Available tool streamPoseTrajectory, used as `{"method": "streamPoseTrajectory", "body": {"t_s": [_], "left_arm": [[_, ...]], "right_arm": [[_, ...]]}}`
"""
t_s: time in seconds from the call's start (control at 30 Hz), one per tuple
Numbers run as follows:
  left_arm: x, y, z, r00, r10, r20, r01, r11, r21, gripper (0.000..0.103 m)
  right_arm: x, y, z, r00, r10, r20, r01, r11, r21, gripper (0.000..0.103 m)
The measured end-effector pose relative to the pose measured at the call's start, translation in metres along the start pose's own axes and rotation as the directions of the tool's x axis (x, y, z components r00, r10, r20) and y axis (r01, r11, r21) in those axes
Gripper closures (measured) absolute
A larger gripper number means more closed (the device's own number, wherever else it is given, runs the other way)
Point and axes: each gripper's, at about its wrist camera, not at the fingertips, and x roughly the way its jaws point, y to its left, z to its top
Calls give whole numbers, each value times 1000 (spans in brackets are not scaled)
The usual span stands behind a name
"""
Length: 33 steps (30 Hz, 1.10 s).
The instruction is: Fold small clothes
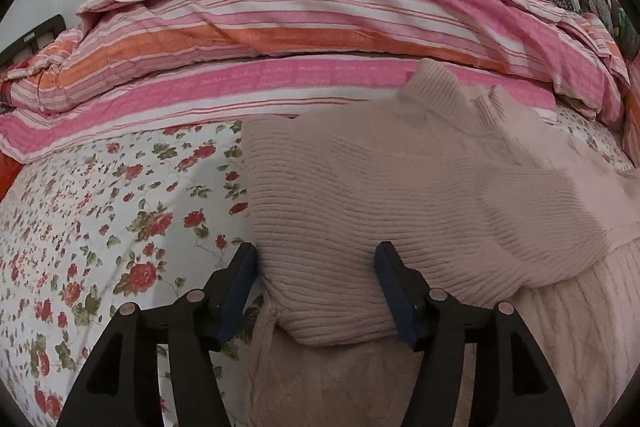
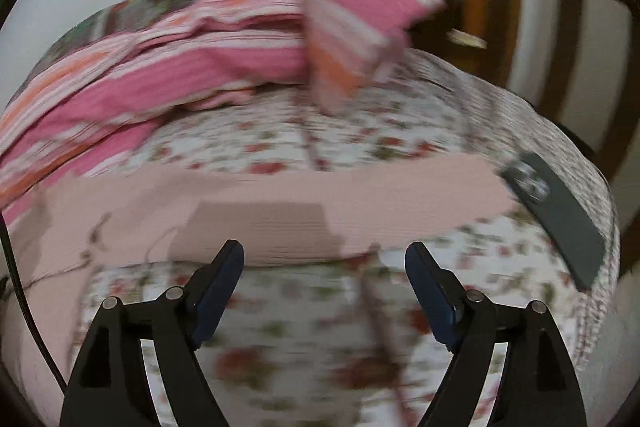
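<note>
pink ribbed sweater (image 1: 400, 195) between left tool (image 1: 316, 259) (apparently unclamped).

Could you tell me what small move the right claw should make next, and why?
Probably ease the right claw forward to the pink sweater sleeve edge. Its jaws stand open over bare floral sheet with nothing between them, and the sleeve is still stretched out flat, unfolded, just ahead.

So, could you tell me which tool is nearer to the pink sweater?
Left. The left tool straddles a fold of the pink sweater, jaws open; the right tool hangs open over the floral sheet, short of it.
</note>
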Motion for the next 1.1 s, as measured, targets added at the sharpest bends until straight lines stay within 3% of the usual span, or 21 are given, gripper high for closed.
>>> {"method": "streamPoseTrajectory", "body": {"t_s": [0.13, 0.47, 0.73, 1.1], "left_arm": [[0, -4, -1, 1000, 22, -1, -22, 1000, 15, 42], [-1, -14, -1, 997, 77, 7, -77, 995, 61, 42], [-1, -19, -1, 994, 107, 14, -108, 990, 86, 42], [1, -18, 0, 994, 110, 17, -111, 989, 93, 42]], "right_arm": [[8, -23, -1, 999, -37, -15, 38, 999, 31, 21], [30, -31, -5, 999, -38, -39, 38, 999, 9, 21], [37, -37, 0, 999, -5, -32, 6, 1000, 22, 18], [53, -59, 18, 997, 79, -16, -77, 988, 132, 13]]}}
